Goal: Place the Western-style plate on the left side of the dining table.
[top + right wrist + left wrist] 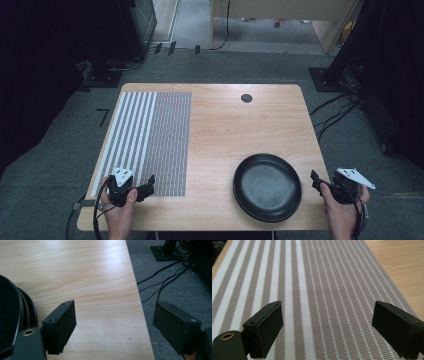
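A woven placemat [150, 140] with grey and white stripes covers the left part of the wooden table [225, 125]. My left gripper [149, 183] hovers open over the mat's near edge, and the left gripper view looks along the placemat [324, 277] between the jaws of that gripper [328, 312]. A black plate [267, 186] lies at the front right, seemingly stacked on a second one, with a double rim [15, 312]. My right gripper [315, 179] is open just right of the plate, at the table's right edge; nothing sits in this gripper [115, 312].
A small dark round grommet [246, 98] sits near the table's far edge. Cables [160, 282] trail over the grey carpet right of the table, near a black stand base [325, 77]. Bare wood [225, 150] lies between mat and plate.
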Demonstrator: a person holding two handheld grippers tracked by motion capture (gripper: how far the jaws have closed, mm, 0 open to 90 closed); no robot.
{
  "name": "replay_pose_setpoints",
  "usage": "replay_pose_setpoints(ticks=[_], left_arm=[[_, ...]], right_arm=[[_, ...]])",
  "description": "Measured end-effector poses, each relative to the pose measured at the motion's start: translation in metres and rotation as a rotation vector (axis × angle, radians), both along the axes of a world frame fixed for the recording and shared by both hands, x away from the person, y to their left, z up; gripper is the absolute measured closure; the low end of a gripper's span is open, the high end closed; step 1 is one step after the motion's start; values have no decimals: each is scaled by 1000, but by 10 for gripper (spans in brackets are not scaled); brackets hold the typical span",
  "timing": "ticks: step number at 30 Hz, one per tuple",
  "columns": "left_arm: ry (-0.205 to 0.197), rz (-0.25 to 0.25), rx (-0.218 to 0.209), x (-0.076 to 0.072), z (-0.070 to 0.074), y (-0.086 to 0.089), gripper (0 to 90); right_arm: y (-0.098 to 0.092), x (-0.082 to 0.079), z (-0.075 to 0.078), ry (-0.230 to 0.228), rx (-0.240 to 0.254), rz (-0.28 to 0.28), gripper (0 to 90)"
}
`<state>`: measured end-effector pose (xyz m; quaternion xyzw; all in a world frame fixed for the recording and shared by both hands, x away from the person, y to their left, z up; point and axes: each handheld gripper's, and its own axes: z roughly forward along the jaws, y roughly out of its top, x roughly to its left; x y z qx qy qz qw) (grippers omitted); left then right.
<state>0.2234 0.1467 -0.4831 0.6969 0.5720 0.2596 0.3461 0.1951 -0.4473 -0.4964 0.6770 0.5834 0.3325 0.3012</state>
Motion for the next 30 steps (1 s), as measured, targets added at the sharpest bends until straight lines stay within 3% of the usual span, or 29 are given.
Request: replay_pose_setpoints(ticks=[30], left_arm=[[-8,-159,-28,16,10,-75,97]], right_arm=[[15,-5,11,-54,22,32,198]])
